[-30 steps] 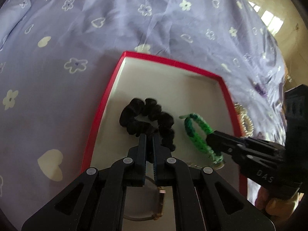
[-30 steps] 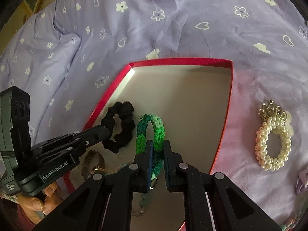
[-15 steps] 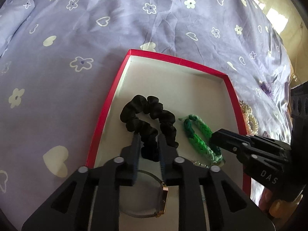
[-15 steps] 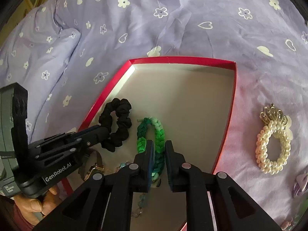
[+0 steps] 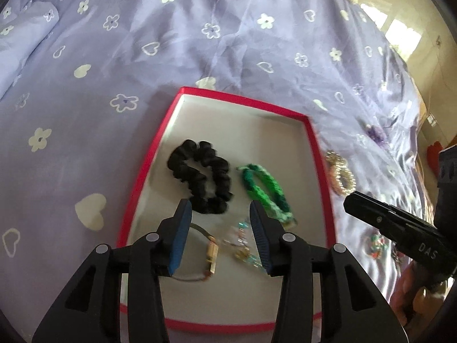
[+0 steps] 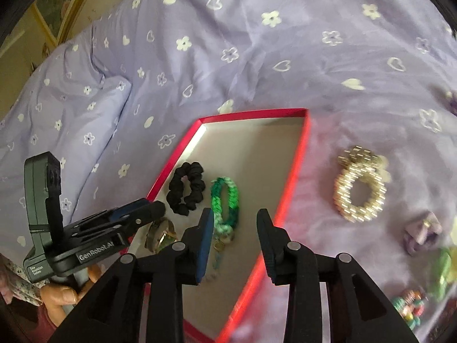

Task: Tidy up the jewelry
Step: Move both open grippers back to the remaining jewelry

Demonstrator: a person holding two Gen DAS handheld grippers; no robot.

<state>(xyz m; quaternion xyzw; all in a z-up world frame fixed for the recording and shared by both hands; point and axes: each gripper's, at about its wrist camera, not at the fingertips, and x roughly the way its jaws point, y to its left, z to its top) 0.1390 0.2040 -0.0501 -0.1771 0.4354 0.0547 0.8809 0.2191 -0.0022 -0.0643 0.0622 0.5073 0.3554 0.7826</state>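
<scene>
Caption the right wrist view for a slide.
Open right gripper above red tray holding black scrunchie and green braided bracelet; pearl scrunchie waits on the bedspread.

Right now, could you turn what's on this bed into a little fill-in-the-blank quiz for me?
1. The black scrunchie lies inside the ____ box.
2. Beside it lies a braided ____ bracelet.
3. The pearl ring-shaped piece lies ____ the box, on the bedsheet.
4. Both the left gripper and right gripper are ____.

Missing words: red; green; outside; open

A bed covered by a lilac sheet (image 5: 228,43) printed with white flowers and hearts (creased throughout), a matching pillow (image 6: 71,108) at one side.
</scene>
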